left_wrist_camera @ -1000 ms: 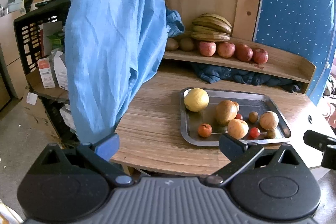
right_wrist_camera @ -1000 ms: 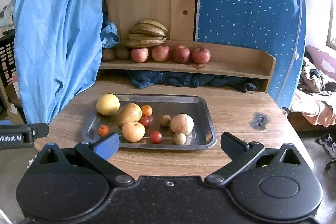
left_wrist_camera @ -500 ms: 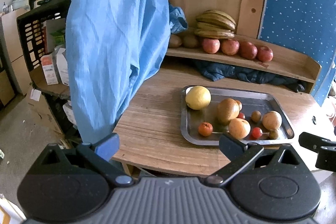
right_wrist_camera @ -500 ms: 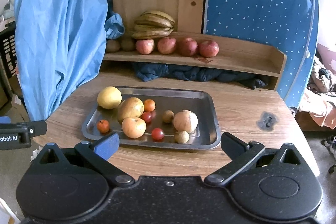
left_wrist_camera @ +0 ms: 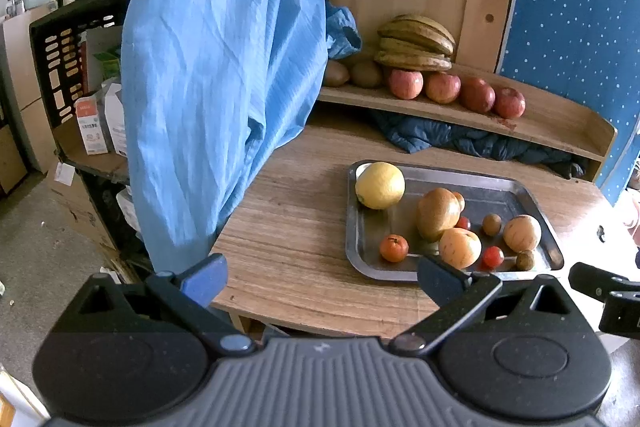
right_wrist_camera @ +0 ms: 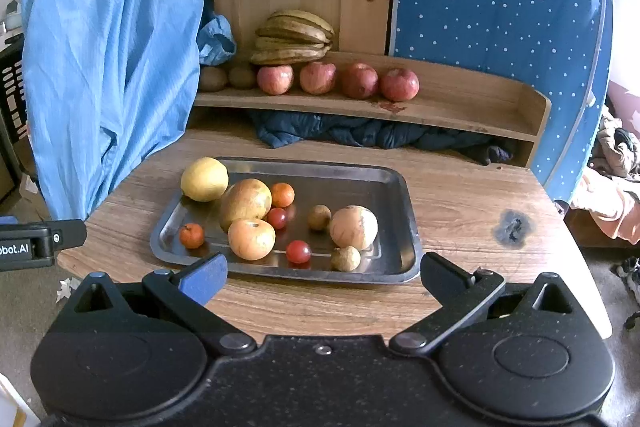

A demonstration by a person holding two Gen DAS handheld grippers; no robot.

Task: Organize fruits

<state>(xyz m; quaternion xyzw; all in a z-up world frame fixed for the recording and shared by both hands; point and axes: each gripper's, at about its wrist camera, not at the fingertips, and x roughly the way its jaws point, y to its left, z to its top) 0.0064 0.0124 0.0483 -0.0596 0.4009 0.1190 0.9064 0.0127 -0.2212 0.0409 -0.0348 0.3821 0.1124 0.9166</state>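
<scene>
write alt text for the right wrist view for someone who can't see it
A metal tray of mixed fruit sits on a wooden table, just ahead of the open, empty right gripper. Behind it, a wooden shelf holds four apples and a bunch of bananas.

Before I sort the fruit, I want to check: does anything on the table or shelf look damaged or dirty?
Yes. The table has a dark burn-like mark right of the tray, and a reddish stain marks the shelf under the apples.
</scene>
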